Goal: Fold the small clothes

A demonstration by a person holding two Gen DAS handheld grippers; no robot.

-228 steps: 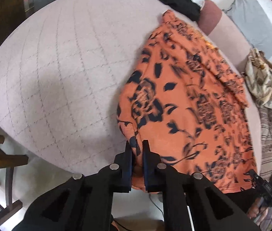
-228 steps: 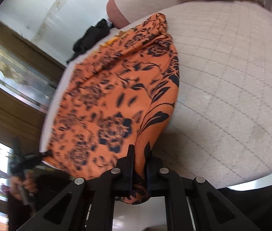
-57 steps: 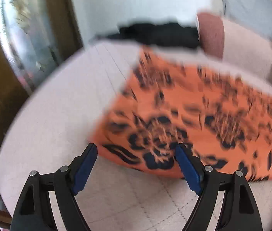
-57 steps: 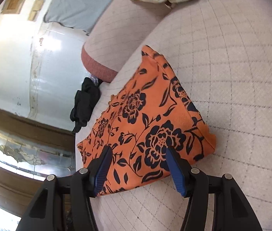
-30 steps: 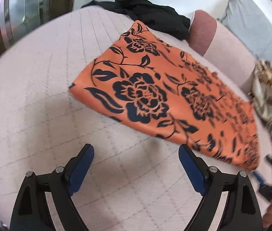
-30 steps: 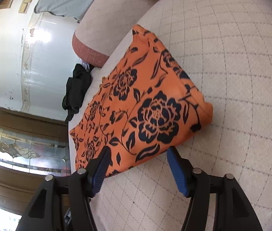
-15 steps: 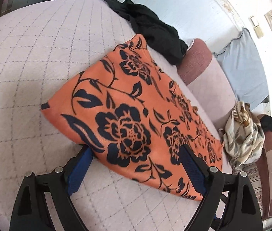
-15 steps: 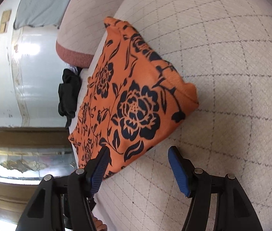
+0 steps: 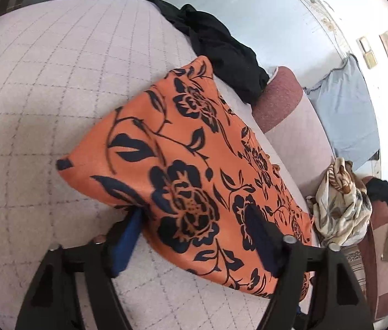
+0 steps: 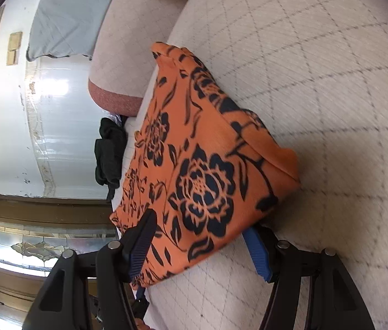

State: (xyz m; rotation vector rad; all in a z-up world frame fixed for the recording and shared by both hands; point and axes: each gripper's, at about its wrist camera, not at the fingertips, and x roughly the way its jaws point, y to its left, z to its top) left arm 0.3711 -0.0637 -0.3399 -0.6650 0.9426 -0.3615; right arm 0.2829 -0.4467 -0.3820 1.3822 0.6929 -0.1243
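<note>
on the quilted cushion (image 9: 42, 88), the folded orange floral garment (image 9: 183, 165) lies near its edge; left gripper (image 9: 196, 236) and right gripper (image 10: 202, 247) straddle its corners, jaws wide. closing shallow could pinch only the top layer, undoing the fold.

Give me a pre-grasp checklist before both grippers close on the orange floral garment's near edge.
1. Left hand-held gripper open: ok.
2. Right hand-held gripper open: ok.
3. Orange floral garment edge between the left fingers, one under, one over: ok.
4. Same at the right: ok.
5. All folded layers caught: cannot tell.
6. Black garment and patterned cloth apart from the fold: ok.
</note>
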